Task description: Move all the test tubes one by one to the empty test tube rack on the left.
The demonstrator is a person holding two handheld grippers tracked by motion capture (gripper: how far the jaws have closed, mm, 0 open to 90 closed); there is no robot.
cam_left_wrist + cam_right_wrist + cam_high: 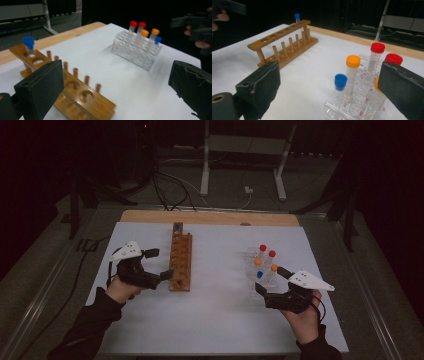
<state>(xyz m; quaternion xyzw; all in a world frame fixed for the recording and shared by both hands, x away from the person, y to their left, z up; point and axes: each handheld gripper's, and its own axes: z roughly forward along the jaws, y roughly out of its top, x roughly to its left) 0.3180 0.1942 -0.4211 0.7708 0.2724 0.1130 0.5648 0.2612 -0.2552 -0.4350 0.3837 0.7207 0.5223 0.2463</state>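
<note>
Both tongs gape empty: left tongs [161,263] beside the wooden rack [180,261], right tongs [270,281] at the clear rack's [251,270] six o'clock. Nearest blue tube [340,83] stands close among the others; a wide approach could knock its neighbours.

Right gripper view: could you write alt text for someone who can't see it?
Two open black jaws frame a clear plastic rack holding capped tubes, a blue-capped tube nearest. Beyond, on the white table cover, stands a wooden rack.
</note>
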